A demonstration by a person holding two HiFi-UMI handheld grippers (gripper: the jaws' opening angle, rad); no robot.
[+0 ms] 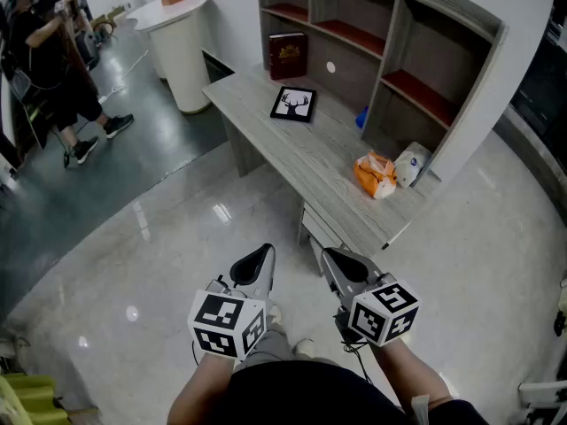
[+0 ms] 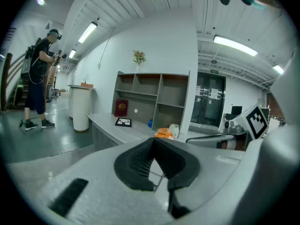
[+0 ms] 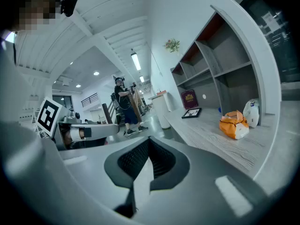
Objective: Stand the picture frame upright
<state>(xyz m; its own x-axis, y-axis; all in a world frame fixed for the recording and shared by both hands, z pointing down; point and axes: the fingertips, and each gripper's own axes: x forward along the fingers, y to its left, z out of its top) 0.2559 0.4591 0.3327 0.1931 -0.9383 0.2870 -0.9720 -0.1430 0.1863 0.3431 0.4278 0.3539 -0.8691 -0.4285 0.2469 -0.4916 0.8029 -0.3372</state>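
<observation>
My left tool [image 1: 262,255] and right tool [image 1: 330,258] hover low before me over the floor, jaws together, holding nothing. Ahead on the grey worktop [image 1: 306,162] sits an orange bag [image 1: 376,175]. Farther on, the picture frame [image 1: 293,104] lies flat, antlered silhouette up, with a red book [image 1: 288,56] upright behind it.

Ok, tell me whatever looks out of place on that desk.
The picture frame lies flat, face up, on the desk instead of standing, while the red book just behind it stands upright. Nothing else there looks spilled or damaged.
</observation>
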